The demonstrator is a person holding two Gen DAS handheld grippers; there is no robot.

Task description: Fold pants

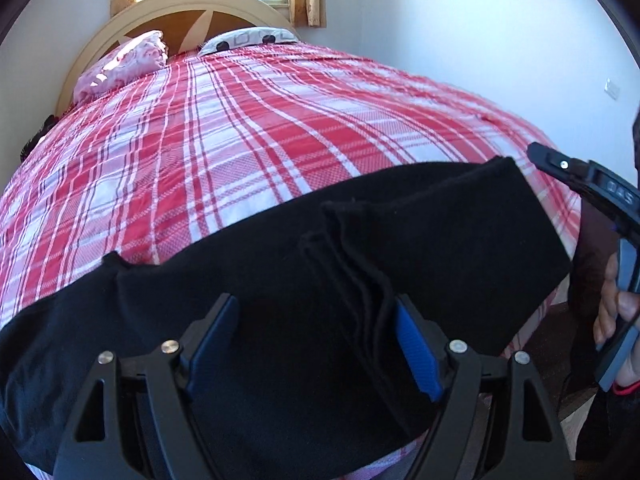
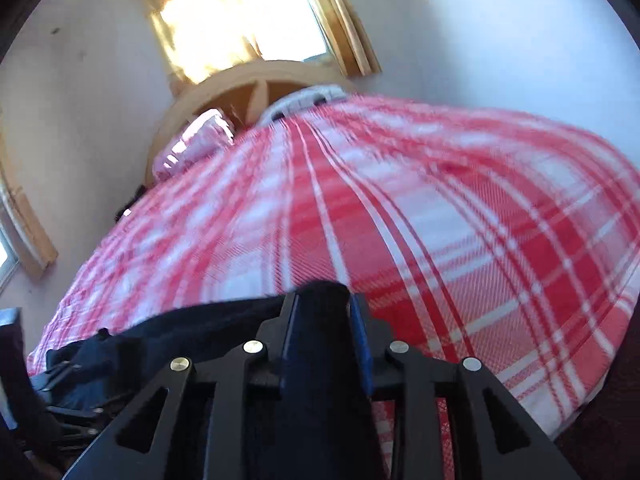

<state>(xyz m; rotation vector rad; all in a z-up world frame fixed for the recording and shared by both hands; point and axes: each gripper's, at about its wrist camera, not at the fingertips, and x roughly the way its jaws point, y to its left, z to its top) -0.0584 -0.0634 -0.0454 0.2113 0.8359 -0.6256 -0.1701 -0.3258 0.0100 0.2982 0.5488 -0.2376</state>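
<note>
The black pants (image 1: pixel 420 232) lie folded in a long band across the near edge of the bed (image 1: pixel 240 128). My left gripper (image 1: pixel 316 344) is open, its blue pads wide apart over the pants, with layered fabric edges just inside the right pad. My right gripper (image 2: pixel 324 320) is shut on a bunch of the black pants (image 2: pixel 208 328) at the bed's near edge; the view is motion-blurred. The right gripper's body (image 1: pixel 592 188) and the hand holding it show at the right edge of the left wrist view.
The bed has a red and white plaid cover (image 2: pixel 460 220). A pink pillow (image 1: pixel 124 60) and a patterned white pillow (image 1: pixel 248 40) lie by the wooden headboard (image 1: pixel 192 12). White walls and a curtained window (image 2: pixel 240 20) stand behind.
</note>
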